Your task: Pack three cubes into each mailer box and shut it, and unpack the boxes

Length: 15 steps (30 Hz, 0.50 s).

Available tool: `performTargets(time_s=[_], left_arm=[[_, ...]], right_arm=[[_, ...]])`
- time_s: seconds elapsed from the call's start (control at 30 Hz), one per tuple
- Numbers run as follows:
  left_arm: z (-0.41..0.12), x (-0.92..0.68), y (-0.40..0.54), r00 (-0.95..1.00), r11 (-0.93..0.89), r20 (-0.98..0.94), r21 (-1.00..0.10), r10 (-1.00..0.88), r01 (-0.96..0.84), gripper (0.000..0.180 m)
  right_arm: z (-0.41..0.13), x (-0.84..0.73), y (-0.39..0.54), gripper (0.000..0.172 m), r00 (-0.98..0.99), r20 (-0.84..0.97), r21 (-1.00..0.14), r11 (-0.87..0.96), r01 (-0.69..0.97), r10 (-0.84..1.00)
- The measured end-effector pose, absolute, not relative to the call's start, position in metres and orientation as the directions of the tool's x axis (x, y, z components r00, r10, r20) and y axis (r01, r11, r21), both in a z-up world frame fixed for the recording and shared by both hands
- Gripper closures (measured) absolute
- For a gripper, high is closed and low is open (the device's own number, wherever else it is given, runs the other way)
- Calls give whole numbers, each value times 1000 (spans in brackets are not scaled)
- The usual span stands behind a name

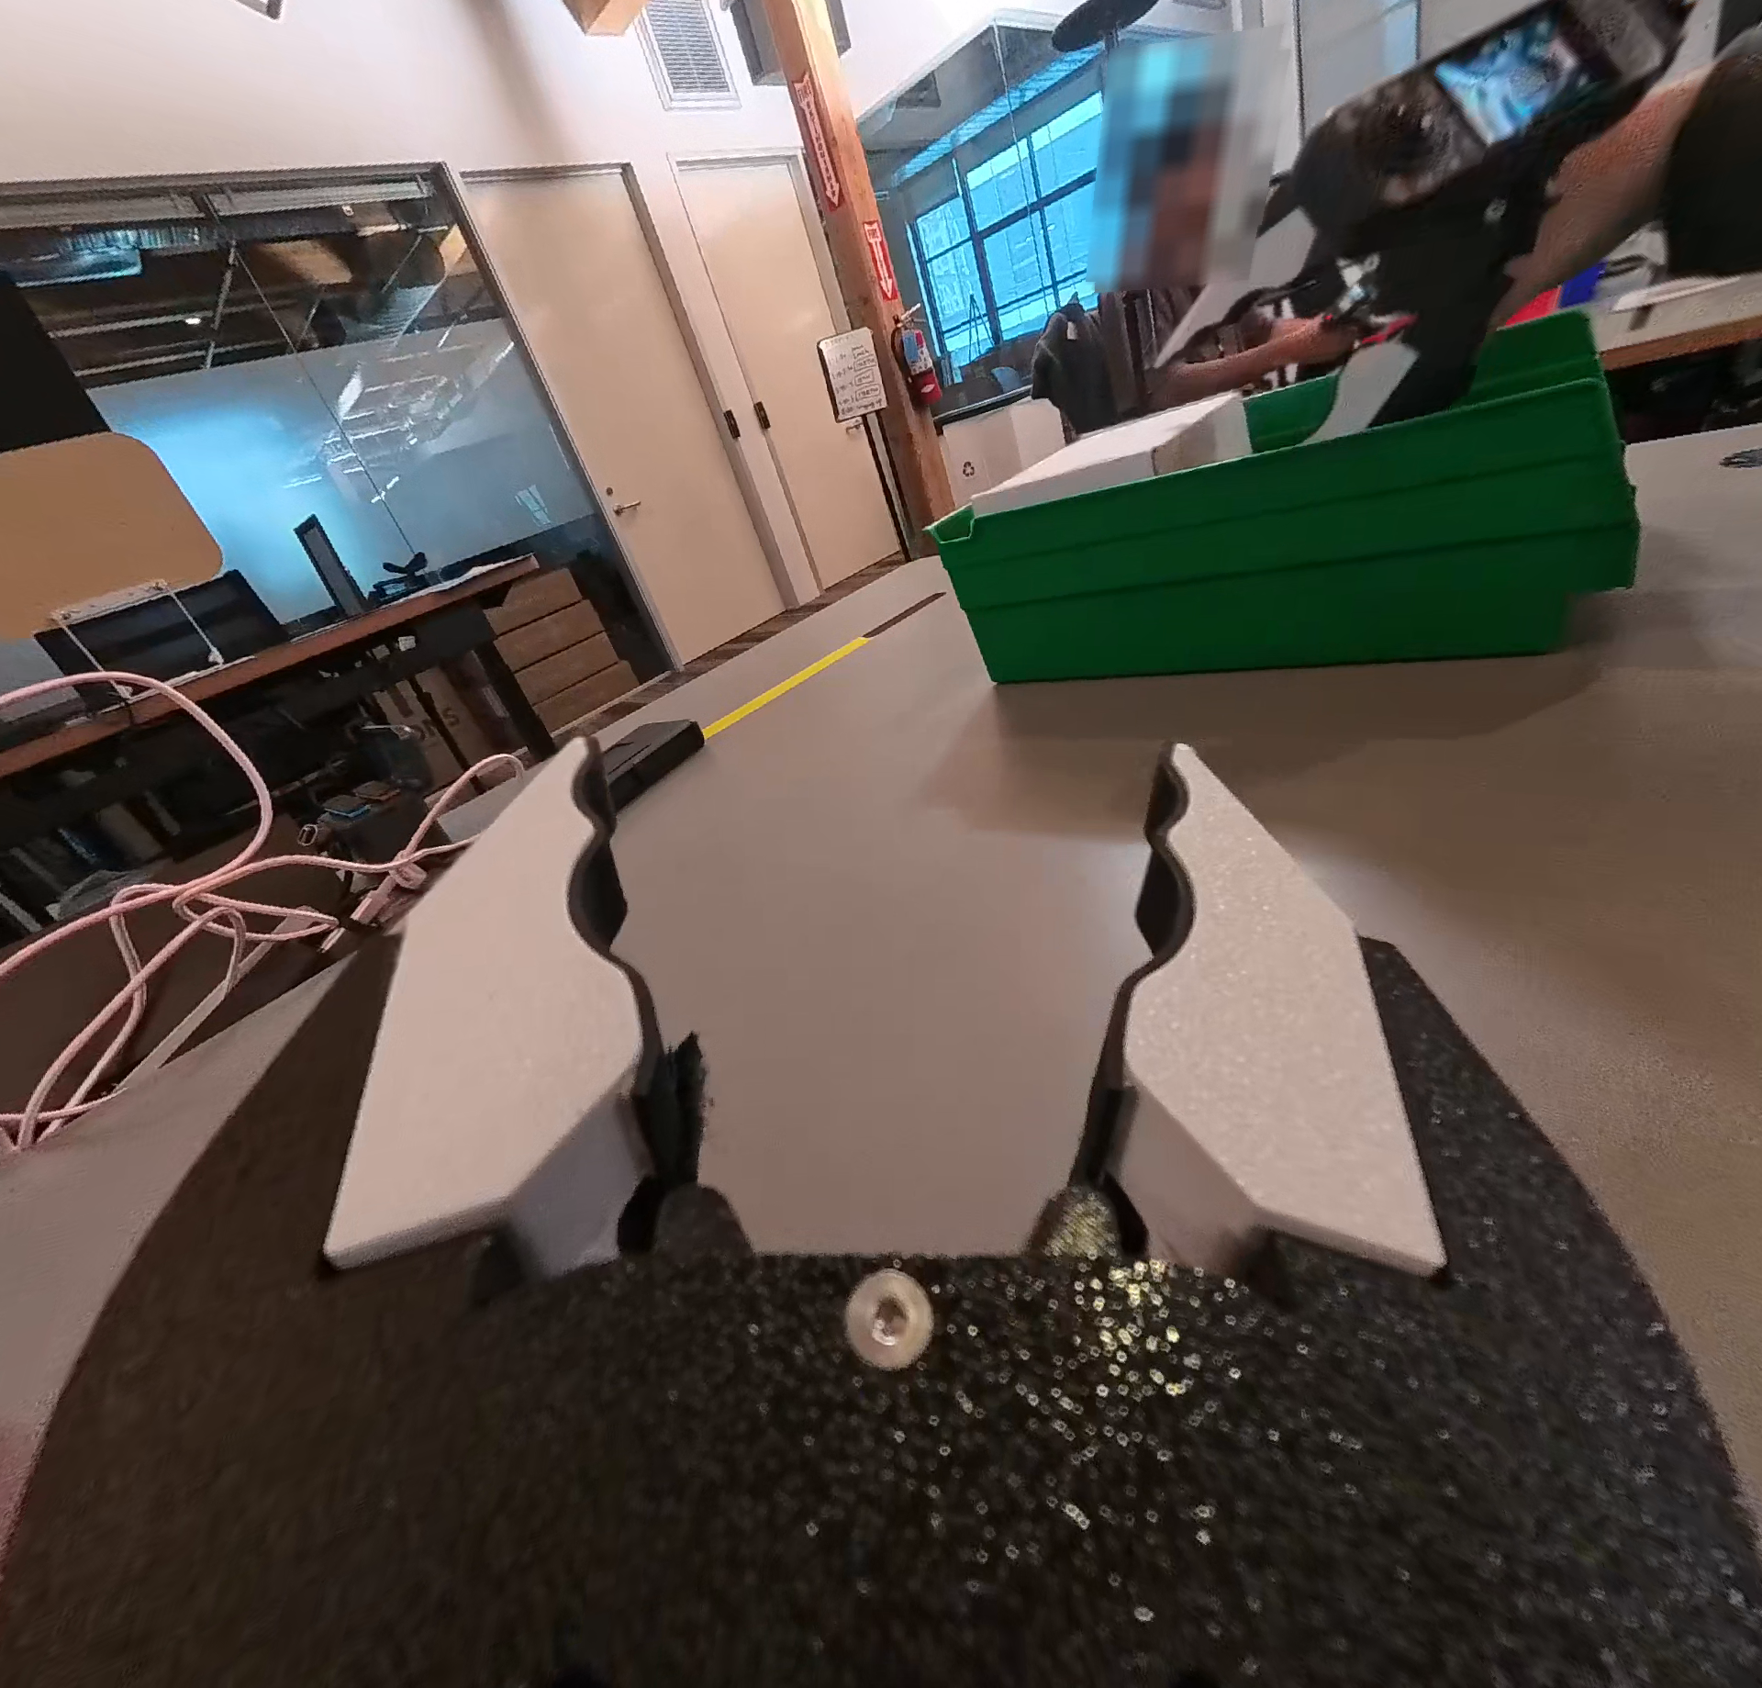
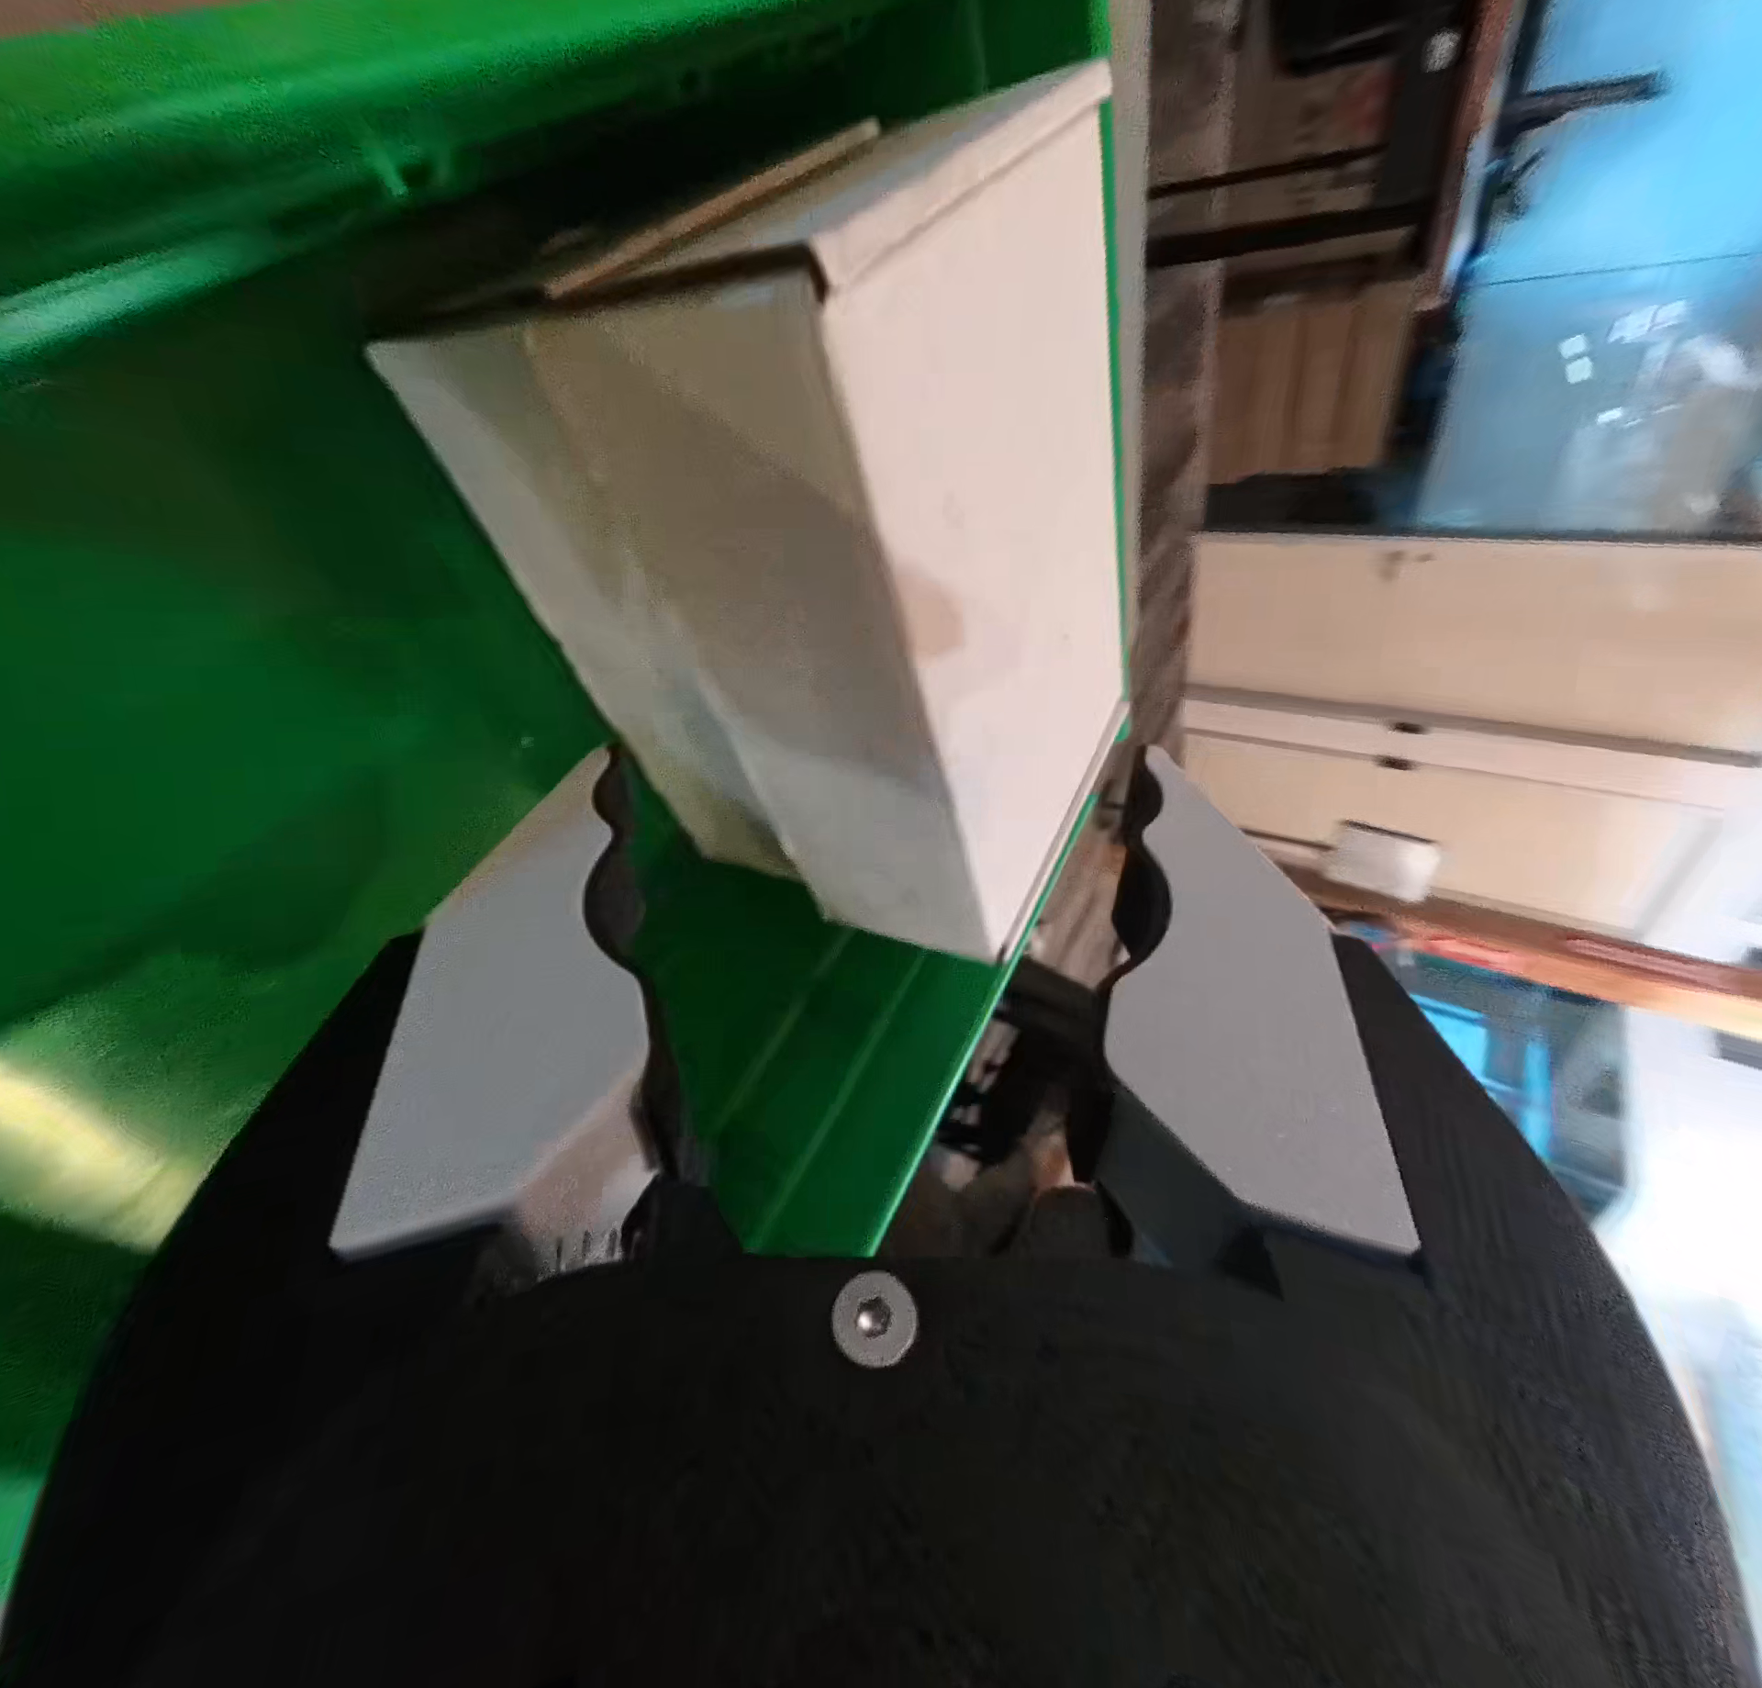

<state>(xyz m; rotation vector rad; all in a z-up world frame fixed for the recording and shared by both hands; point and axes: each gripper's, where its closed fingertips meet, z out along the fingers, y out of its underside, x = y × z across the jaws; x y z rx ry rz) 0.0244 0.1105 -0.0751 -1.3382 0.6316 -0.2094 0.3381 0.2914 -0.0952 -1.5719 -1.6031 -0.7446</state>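
In the left wrist view my left gripper point(image 1: 879, 757) is open and empty, low over the grey table point(image 1: 953, 879). A green bin point(image 1: 1287, 584) stands ahead to the right with white mailer boxes point(image 1: 1096, 460) in it. My right gripper point(image 1: 1382, 393) reaches down into that bin from above. In the right wrist view my right gripper point(image 2: 877, 765) is wide open inside the green bin point(image 2: 238, 498). A shut white mailer box point(image 2: 858, 498) lies just ahead, its near corner between the fingers point(image 2: 534, 975) with a gap on each side. No cubes are in view.
A flat black device point(image 1: 653, 755) and a yellow tape line point(image 1: 782, 689) lie near the table's left edge. Pink cables point(image 1: 191, 879) hang off that edge. A person's arm point(image 1: 1239, 360) shows behind the bin. A wooden desk point(image 1: 286, 631) stands at the left. The gap from one gripper's tips to the other's is roughly 35 centimeters.
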Motion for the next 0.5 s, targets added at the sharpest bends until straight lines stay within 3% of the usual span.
performTargets(time_s=[0.07, 0.13, 0.27, 0.5], left_arm=[[-77, 26, 111, 814, 231, -299, -950, -497, -208, 71], [-78, 28, 112, 811, 225, -300, -951, -502, -212, 70], [-79, 28, 111, 807, 232, -315, -946, -500, -226, 71], [-81, 18, 110, 818, 212, -299, -952, -491, -220, 72]], right_arm=[[-94, 347, 281, 83, 82, 792, -127, 32, 991, 605], [-96, 346, 269, 133, 91, 750, -160, 46, 986, 655], [-119, 336, 257, 172, 108, 642, -213, 41, 976, 759], [-125, 321, 288, 165, 247, 698, -307, -32, 951, 672]])
